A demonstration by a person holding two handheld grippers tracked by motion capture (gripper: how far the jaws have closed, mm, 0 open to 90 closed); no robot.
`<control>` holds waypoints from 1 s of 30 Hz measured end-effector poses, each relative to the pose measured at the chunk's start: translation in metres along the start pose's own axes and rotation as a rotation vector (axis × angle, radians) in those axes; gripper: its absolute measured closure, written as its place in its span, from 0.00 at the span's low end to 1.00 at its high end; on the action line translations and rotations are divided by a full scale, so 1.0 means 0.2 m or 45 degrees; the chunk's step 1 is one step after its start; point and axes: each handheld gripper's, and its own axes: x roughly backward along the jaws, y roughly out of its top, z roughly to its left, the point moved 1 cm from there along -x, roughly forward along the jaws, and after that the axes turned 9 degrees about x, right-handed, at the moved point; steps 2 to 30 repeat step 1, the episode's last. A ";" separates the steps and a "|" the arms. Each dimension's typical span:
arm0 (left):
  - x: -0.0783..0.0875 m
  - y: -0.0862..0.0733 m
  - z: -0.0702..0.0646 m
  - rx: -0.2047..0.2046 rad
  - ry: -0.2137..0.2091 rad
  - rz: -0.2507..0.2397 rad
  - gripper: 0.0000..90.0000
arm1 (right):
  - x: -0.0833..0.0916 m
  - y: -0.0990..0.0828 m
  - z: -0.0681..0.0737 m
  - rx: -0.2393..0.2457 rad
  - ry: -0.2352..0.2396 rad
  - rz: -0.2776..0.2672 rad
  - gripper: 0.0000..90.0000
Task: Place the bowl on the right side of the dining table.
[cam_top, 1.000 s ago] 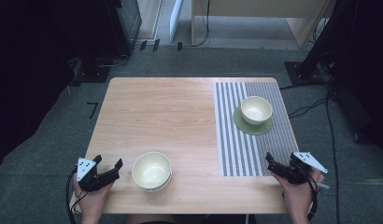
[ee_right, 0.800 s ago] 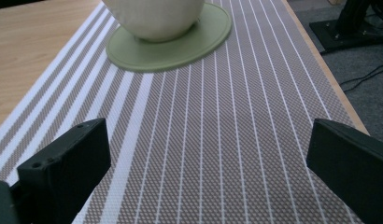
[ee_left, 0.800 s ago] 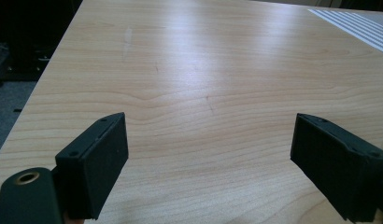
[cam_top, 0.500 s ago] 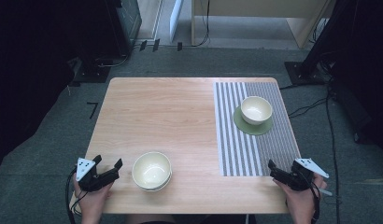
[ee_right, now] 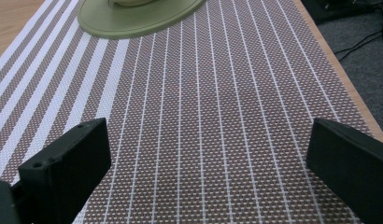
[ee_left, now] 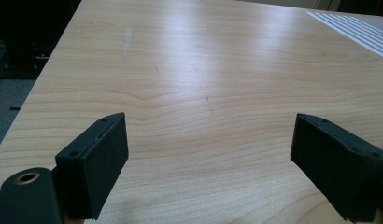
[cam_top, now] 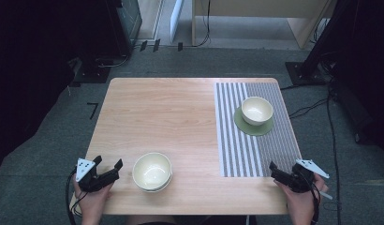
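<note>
At the near edge of the table (cam_top: 180,103), both grippers are held wide open and empty.

From the left: the left gripper (cam_top: 107,171) is held just beside the stacked cream bowls (cam_top: 152,171), jaws spread over bare wood. Farther right, a second bowl (cam_top: 257,110) is set on a green saucer (cam_top: 254,127) on the striped mat (cam_top: 241,140). The right gripper (cam_top: 279,172) is held at the mat's near corner, gripping nothing.

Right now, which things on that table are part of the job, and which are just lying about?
In the job, likely:
left gripper, open
right gripper, open
stacked cream bowls
bowl on green saucer
striped mat

Lying about:
cables on the floor
</note>
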 end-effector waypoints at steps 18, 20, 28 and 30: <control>0.00 0.00 0.00 0.001 -0.002 0.002 0.12 | 0.00 0.00 0.00 -0.006 0.005 -0.006 0.00; 0.00 0.00 0.00 0.001 -0.002 0.002 0.12 | 0.00 0.00 0.00 -0.006 0.005 -0.006 0.00; 0.00 0.00 0.00 0.001 -0.002 0.002 0.12 | 0.00 0.00 0.00 -0.006 0.005 -0.006 0.00; 0.00 0.00 0.00 0.001 -0.002 0.002 0.12 | 0.00 0.00 0.00 -0.006 0.005 -0.006 0.00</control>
